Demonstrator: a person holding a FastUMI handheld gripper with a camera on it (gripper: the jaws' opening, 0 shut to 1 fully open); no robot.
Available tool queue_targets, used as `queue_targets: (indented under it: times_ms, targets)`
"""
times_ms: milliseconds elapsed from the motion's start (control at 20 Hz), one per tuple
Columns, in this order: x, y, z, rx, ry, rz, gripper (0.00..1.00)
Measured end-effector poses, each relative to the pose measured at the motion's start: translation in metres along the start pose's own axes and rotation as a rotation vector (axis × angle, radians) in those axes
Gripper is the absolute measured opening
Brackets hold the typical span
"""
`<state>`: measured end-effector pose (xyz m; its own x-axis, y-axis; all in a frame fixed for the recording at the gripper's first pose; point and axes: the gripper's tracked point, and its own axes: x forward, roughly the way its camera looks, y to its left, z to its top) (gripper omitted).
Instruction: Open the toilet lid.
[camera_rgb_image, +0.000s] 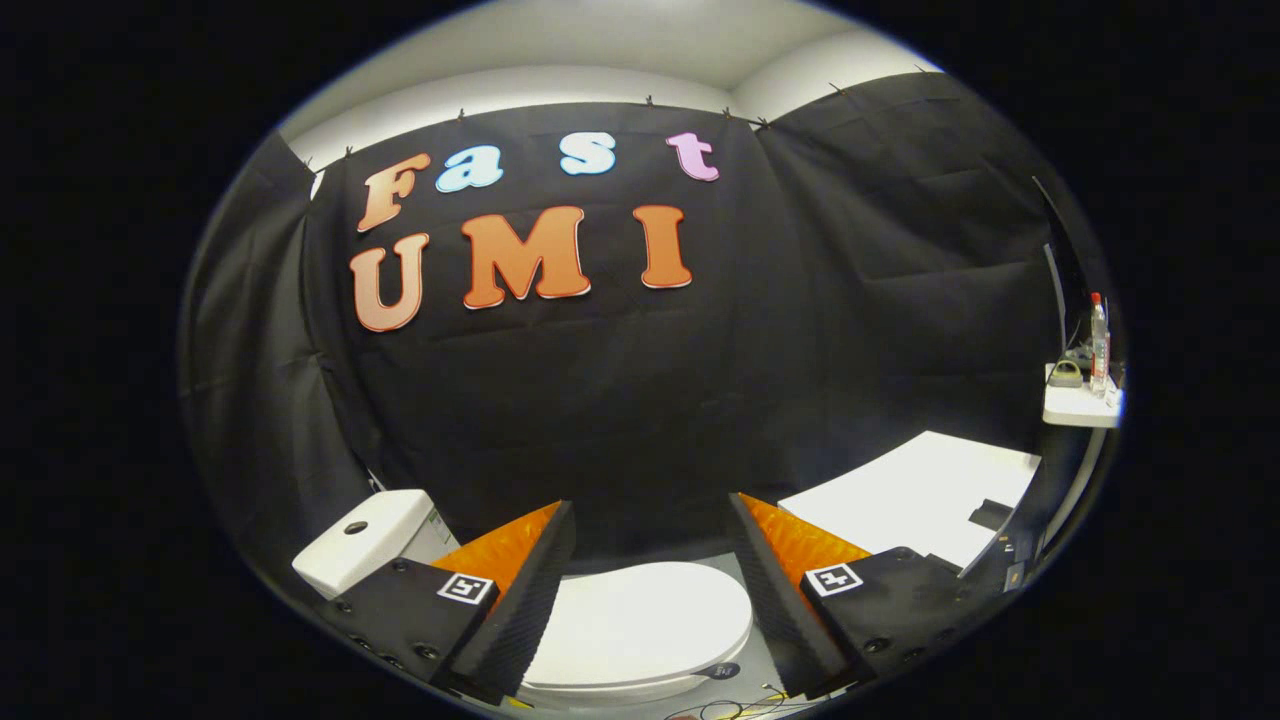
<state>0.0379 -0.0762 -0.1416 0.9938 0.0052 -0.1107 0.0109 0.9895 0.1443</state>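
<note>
**Lid down, claw spread above it**

Looking down along the claw (650, 590) at a white toilet lid (640, 620). Smooth, glossy, oval, lying flat and closed on the bowl, with a thin seam showing along its near rim. Small dark sticker at the lid's near right edge, too small to make out. Behind and to the left, past the left finger, a white tank (365, 540) with a round dark button on top.

Claw wide open, fingers (535, 590) well apart, nothing gripped. Lid seen in the gap between the two fingers, below them and clear of both, no contact visible. Left side of the lid tucked behind the left finger, right edge ending short of the right finger.

Off to the right, beyond the right finger, a white table (920, 495) with a small dark object near its far corner. Farther right, a white shelf (1080, 405) carrying a clear bottle (1099, 340) with a red cap and some dark gear beside it. Thin cables (730, 708) on the floor just in front of the toilet.
</note>
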Motion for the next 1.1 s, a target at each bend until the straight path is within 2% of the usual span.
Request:
queue_targets:
  times_ms: [450, 750, 1100]
  targets:
    - [0.041, -0.054, -0.112, 0.176, 0.143, -0.023, 0.98]
    - [0.051, -0.101, -0.198, 0.281, 0.245, -0.074, 0.99]
    - [0.063, -0.127, -0.286, 0.433, 0.37, -0.076, 0.99]
